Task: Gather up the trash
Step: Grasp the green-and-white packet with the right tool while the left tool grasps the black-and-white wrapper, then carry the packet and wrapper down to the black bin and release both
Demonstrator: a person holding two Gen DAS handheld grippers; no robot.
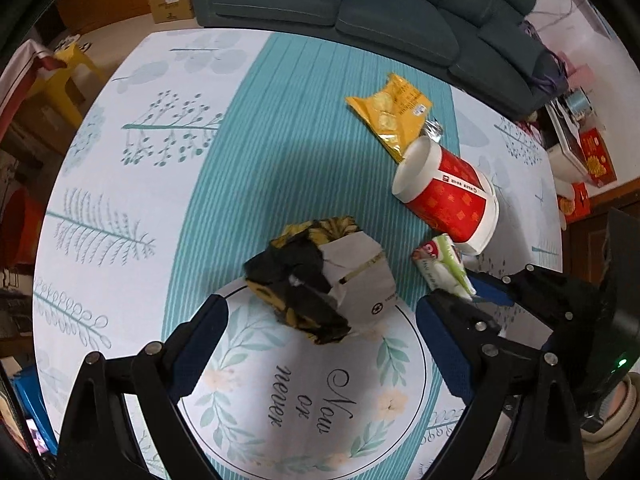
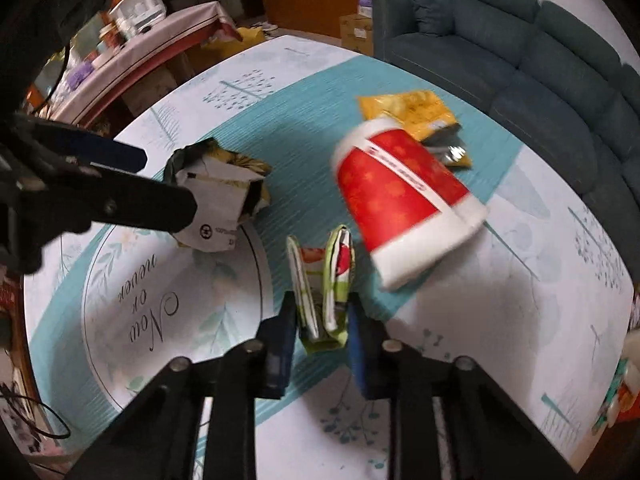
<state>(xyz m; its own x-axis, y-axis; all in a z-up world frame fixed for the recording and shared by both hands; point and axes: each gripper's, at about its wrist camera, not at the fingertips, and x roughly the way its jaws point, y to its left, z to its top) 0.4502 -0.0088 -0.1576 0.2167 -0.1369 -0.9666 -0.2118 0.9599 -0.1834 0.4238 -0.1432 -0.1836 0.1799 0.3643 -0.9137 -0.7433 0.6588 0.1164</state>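
A crumpled white paper bag with black and yellow wrapping [image 1: 320, 284] lies on the table between the open fingers of my left gripper [image 1: 320, 320]; it also shows in the right wrist view [image 2: 220, 196]. My right gripper [image 2: 322, 320] is shut on a green and white snack wrapper [image 2: 324, 280], which also shows in the left wrist view [image 1: 442, 264]. A red and white paper cup [image 1: 448, 196] lies on its side, also in the right wrist view [image 2: 404, 204]. A yellow chip bag [image 1: 394, 112] lies beyond it, also in the right wrist view [image 2: 412, 112].
The table wears a teal and white printed cloth [image 1: 240, 184]. A dark green sofa [image 1: 360, 4] stands behind the table. Cardboard boxes [image 1: 170, 0] and a yellow stool [image 1: 68, 76] stand at the left. My left gripper [image 2: 160, 184] reaches in from the left of the right wrist view.
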